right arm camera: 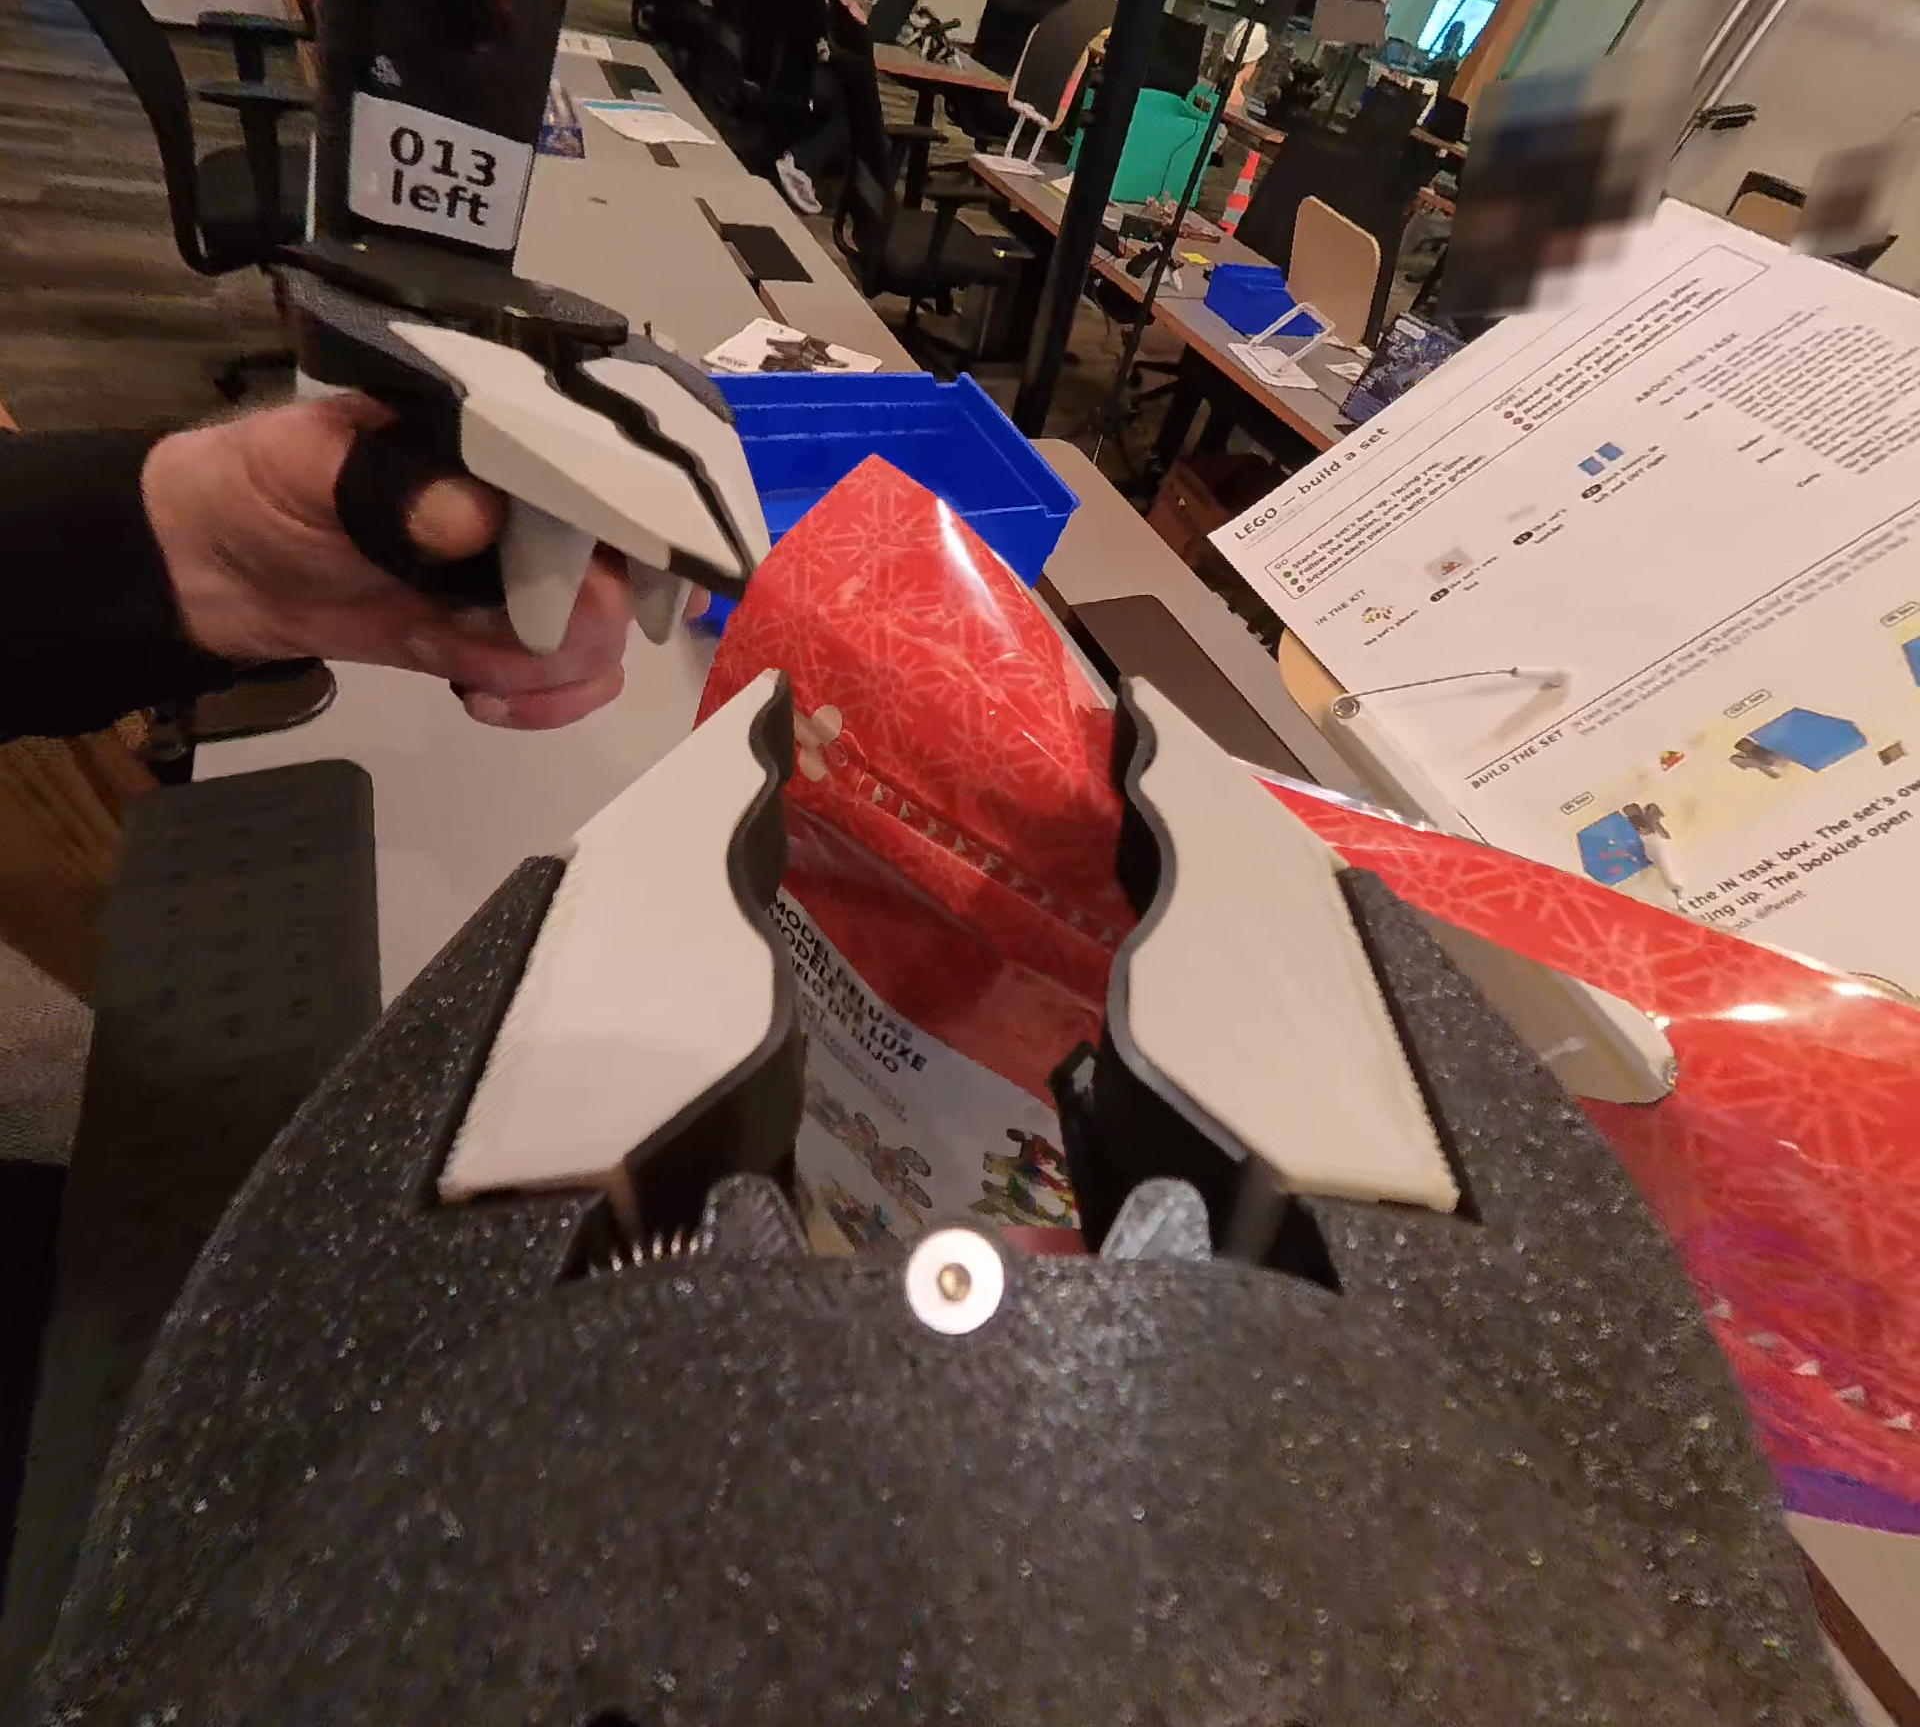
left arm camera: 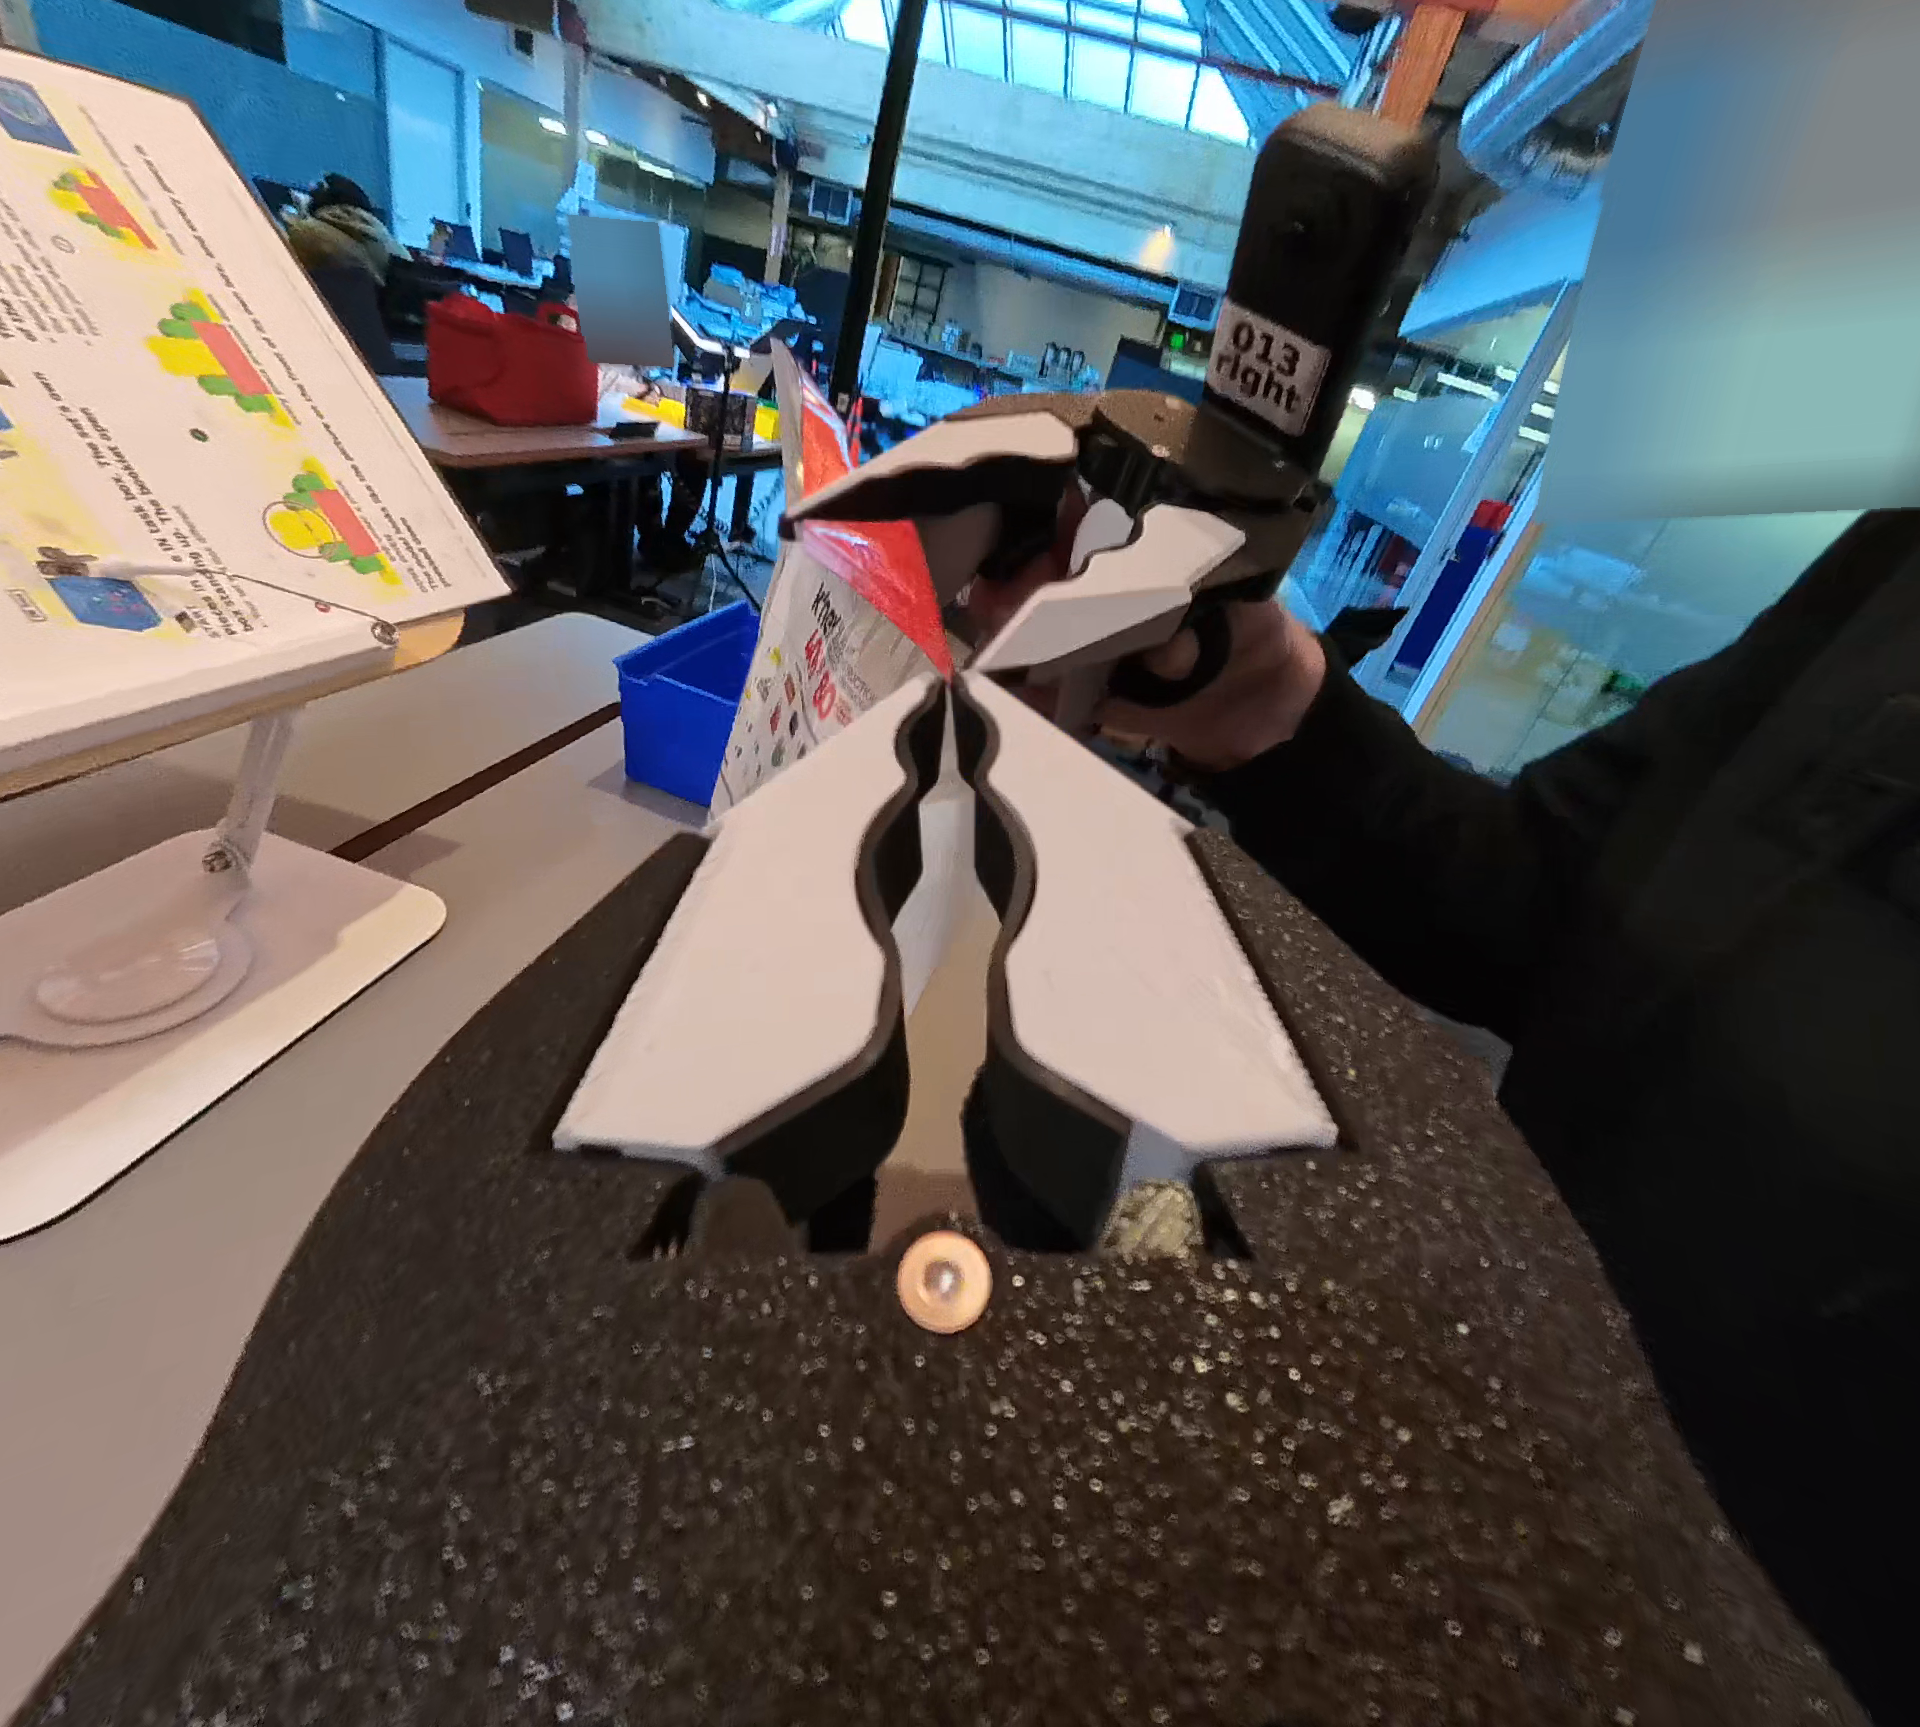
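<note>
A red-and-white printed box (left arm camera: 821,659) in shiny wrap hangs tilted above the grey table. My left gripper (left arm camera: 951,690) is shut, its tips pinching the box's edge. The right gripper (left arm camera: 883,591) straddles the box from above, held by a hand (left arm camera: 1226,690). In the right wrist view my right gripper (right arm camera: 951,701) has its fingers on both sides of the red box (right arm camera: 914,597), pressed against it. The left gripper (right arm camera: 727,571) touches the box's left edge there. A red flap (right arm camera: 1662,1054) spreads out to the right.
A blue bin (left arm camera: 675,711) stands just behind the box and also shows in the right wrist view (right arm camera: 883,430). An instruction sheet on a tilted stand (left arm camera: 208,430) is at the left (right arm camera: 1610,534). A black pole (left arm camera: 883,171) rises behind. A black mat (right arm camera: 229,898) lies on the table.
</note>
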`<state>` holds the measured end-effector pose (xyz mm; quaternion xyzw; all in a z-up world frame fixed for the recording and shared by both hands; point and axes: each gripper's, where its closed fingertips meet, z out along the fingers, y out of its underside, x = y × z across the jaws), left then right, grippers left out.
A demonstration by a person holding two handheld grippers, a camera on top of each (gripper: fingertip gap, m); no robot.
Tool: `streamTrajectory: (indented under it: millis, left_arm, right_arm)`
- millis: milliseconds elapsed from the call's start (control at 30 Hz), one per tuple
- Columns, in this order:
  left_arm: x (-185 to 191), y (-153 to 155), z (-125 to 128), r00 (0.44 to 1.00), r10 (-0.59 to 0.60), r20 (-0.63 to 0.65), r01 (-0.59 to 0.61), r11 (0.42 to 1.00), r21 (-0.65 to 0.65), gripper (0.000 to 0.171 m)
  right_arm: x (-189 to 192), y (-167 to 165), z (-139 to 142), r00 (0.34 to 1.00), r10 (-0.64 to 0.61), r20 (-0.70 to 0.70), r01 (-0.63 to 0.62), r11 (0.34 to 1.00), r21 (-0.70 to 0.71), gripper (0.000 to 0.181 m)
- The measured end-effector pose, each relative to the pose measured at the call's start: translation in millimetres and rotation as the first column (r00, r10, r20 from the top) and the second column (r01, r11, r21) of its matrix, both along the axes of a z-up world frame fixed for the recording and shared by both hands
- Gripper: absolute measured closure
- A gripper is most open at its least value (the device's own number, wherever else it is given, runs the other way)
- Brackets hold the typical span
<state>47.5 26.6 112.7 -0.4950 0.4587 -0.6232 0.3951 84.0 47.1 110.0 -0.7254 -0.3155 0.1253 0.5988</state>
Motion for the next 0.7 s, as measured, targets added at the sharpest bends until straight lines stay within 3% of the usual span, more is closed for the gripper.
streamTrajectory:
  millis: [267,600,700]
  left_arm:
    - [-1,-18,-3,0.99,-0.135,-0.049,0.134,0.991,-0.014,0.167]
    - [8,-30,-5,0.986,-0.155,-0.066,0.153,0.988,-0.037,0.171]
    - [6,-37,0,0.982,-0.185,-0.04,0.181,0.981,-0.071,0.161]
  right_arm:
    - [2,-12,2,0.998,-0.023,-0.053,0.023,1.0,0.001,0.124]
    - [10,-39,6,0.989,-0.133,-0.066,0.138,0.988,0.075,0.118]
    - [13,-52,12,0.983,-0.14,-0.119,0.154,0.981,0.114,0.12]
